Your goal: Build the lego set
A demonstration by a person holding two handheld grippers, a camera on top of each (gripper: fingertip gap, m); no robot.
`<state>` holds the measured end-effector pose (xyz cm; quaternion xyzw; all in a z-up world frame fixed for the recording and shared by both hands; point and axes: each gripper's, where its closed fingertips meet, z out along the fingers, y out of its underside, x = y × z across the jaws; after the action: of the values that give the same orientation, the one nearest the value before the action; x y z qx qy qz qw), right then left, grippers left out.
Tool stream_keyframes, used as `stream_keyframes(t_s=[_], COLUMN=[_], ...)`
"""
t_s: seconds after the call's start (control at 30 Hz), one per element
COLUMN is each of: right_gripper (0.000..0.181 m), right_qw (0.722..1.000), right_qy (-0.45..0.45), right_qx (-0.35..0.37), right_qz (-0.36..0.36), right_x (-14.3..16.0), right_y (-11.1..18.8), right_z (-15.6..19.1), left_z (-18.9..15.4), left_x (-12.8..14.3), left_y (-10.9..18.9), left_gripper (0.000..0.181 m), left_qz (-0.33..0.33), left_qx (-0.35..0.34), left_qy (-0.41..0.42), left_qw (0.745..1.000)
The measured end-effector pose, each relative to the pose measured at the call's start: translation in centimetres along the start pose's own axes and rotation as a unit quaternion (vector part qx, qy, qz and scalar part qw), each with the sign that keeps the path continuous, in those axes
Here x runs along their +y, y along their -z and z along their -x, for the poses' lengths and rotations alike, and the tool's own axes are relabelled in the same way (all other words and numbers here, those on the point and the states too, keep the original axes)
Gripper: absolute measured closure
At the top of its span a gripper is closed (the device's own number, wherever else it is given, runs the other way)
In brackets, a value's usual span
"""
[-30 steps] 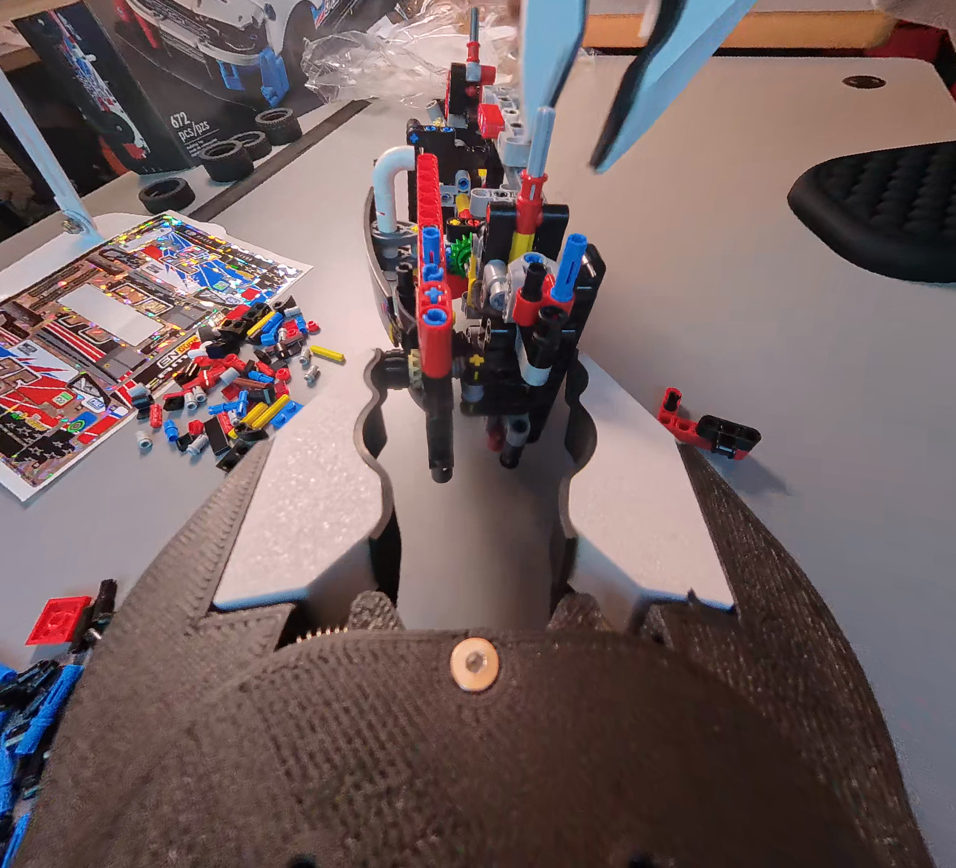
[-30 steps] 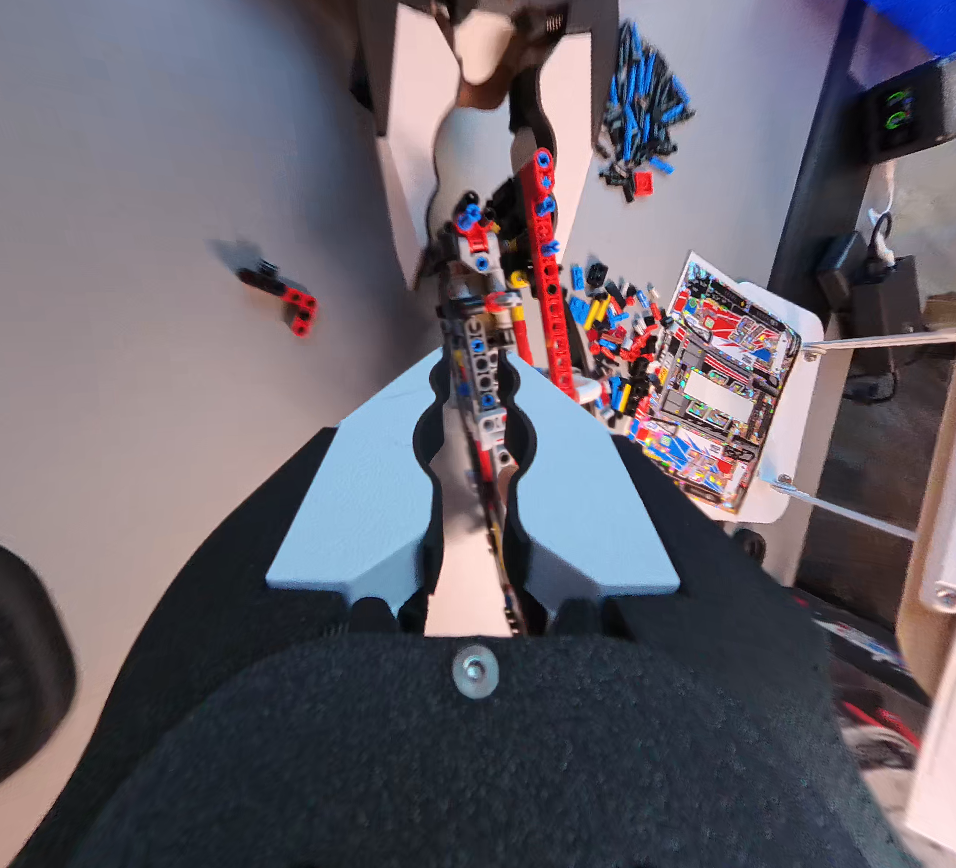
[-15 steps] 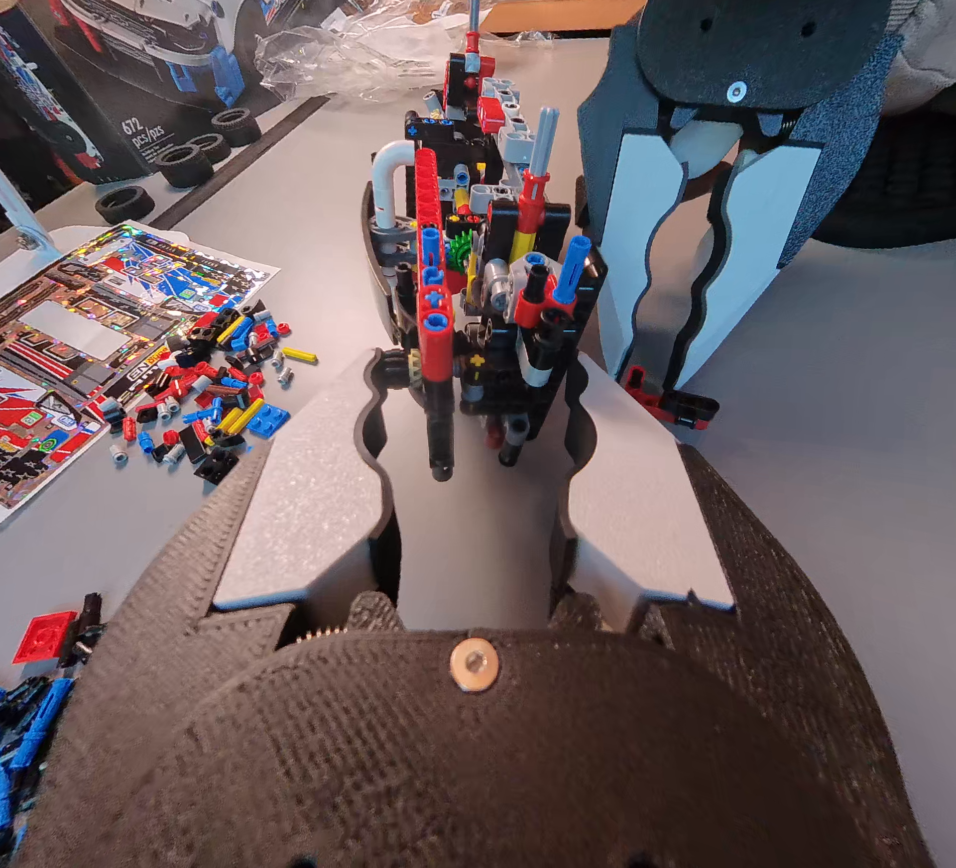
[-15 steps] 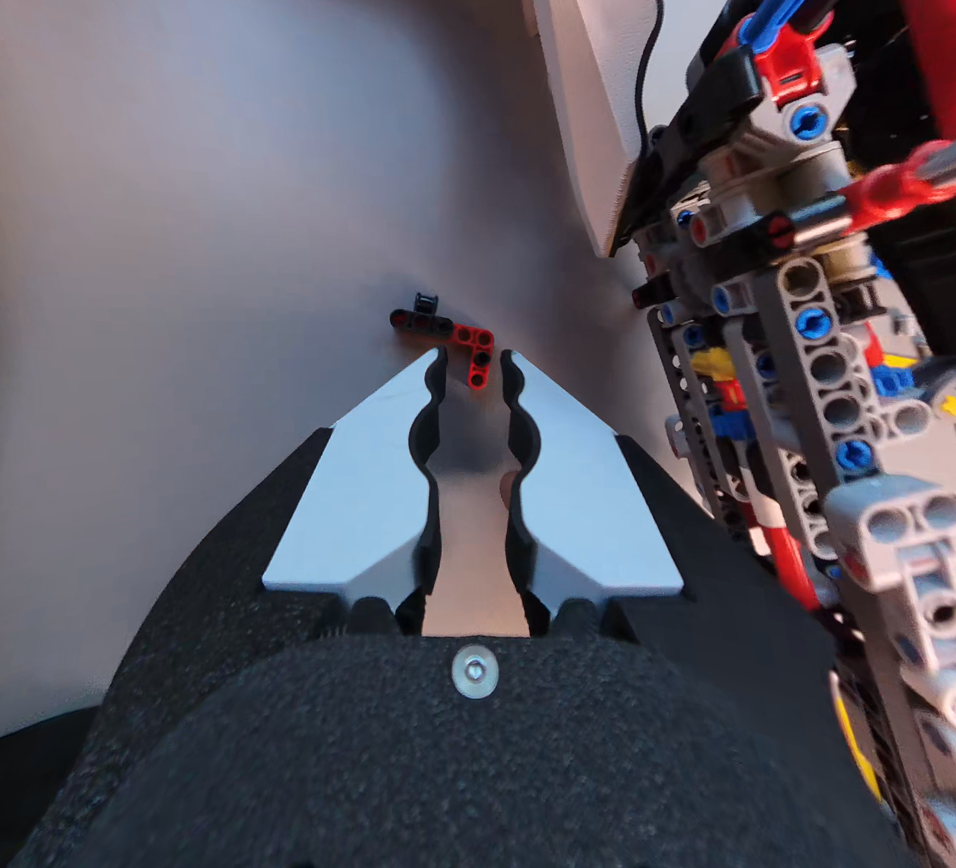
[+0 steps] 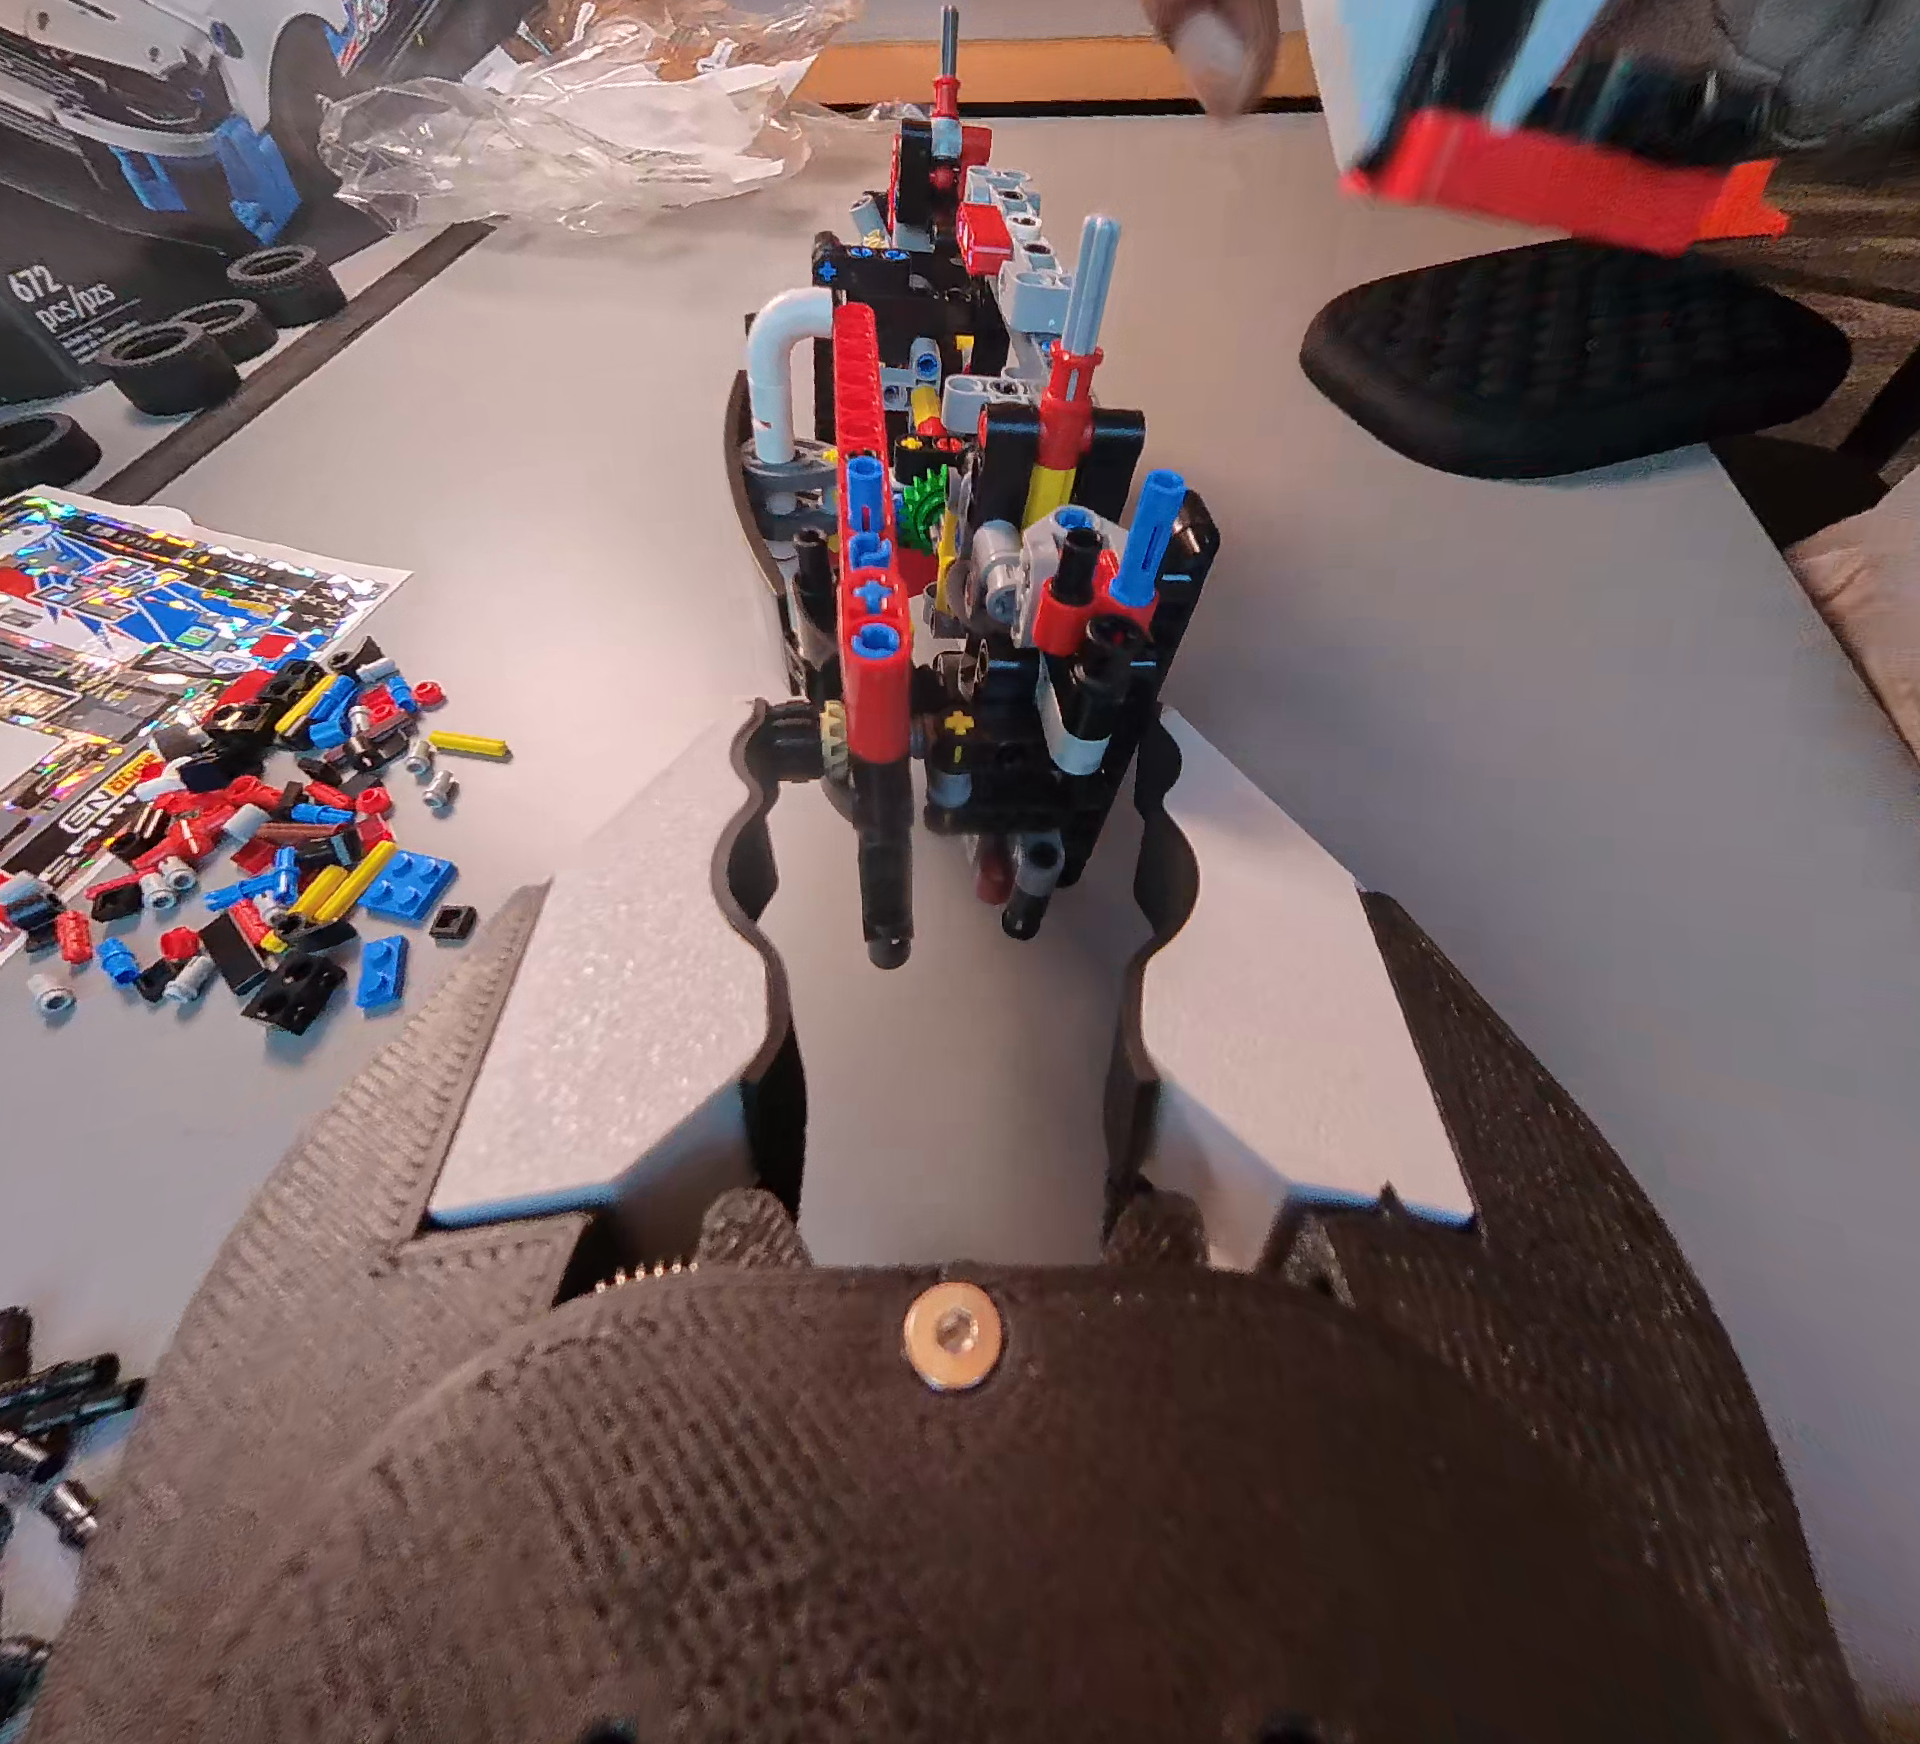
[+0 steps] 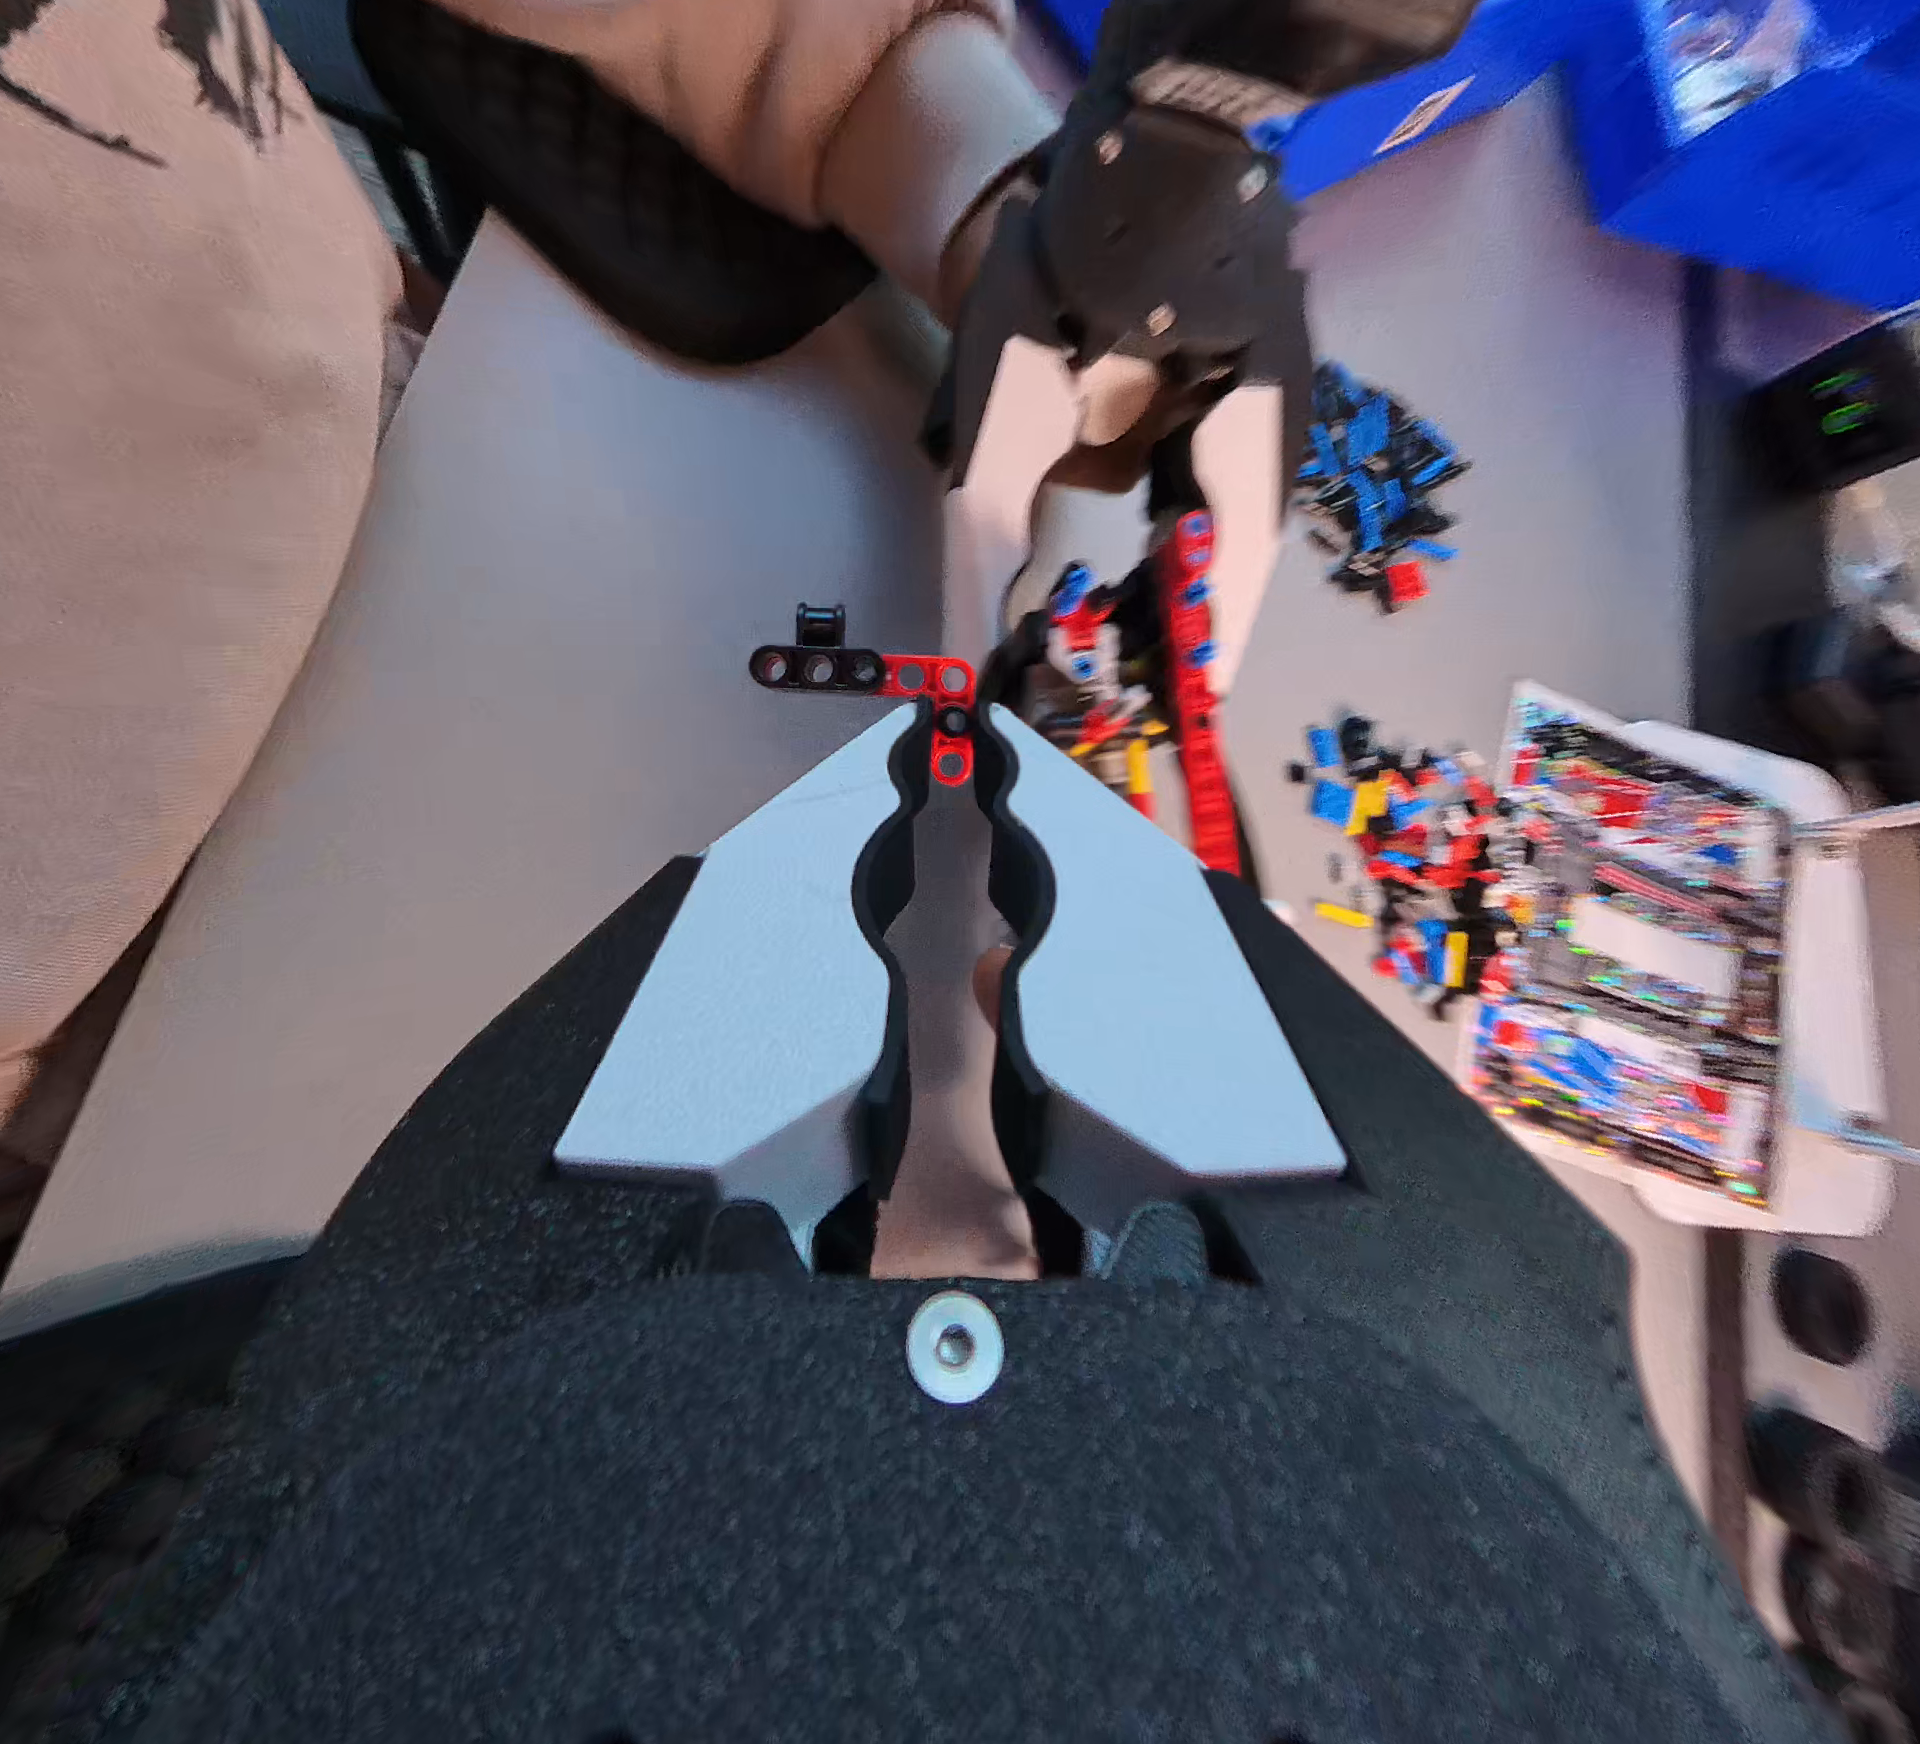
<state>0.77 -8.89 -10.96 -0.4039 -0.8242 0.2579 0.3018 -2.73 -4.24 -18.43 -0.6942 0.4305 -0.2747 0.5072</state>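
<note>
1. Grey table (image 5: 1455,863) carries a sticker sheet (image 5: 135,614) and loose parts (image 5: 270,853) at left.
2. Left gripper (image 5: 951,821) clamps the partly built lego model (image 5: 966,572) upright at table centre.
3. Right gripper (image 6: 951,718) pinches a red-and-black L-shaped piece (image 6: 894,676), raised clear of the table, right of the model.

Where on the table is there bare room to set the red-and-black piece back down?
Bare grey table lies right of the chassis build, up to the black pad. Left is crowded: loose parts pile, sticker sheet, tyres.
</note>
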Motion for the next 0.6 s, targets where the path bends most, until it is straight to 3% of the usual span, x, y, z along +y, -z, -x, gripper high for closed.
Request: stream_keyframes(t_s=[0.1, 0.2, 0.43, 0.6], right_gripper=[0.177, 0.176, 0.177, 0.177], right_qw=[0.999, 0.998, 0.996, 0.995], right_qy=[0.033, 0.045, 0.047, 0.055], right_qx=[0.019, 0.0, -0.048, -0.055], right_qz=[0.018, 0.038, 0.066, 0.069], right_x=[-1.3, -1.7, -1.2, -0.8], right_y=[1.0, 0.1, -3.4, -4.3], right_z=[-2.6, -4.0, -4.1, -3.7], left_z=[-0.6, -1.4, -2.5, -2.4], left_x=[-0.1, -0.2, -0.3, -0.3], left_y=[-0.1, -0.2, -0.3, -0.3], left_gripper=[0.113, 0.113, 0.113, 0.113], left_qz=[-0.001, -0.004, -0.006, -0.01], left_qx=[0.012, 0.032, 0.06, 0.066], left_qy=[-0.001, 0.002, 0.004, 0.011], left_qw=[1.0, 0.999, 0.998, 0.998])
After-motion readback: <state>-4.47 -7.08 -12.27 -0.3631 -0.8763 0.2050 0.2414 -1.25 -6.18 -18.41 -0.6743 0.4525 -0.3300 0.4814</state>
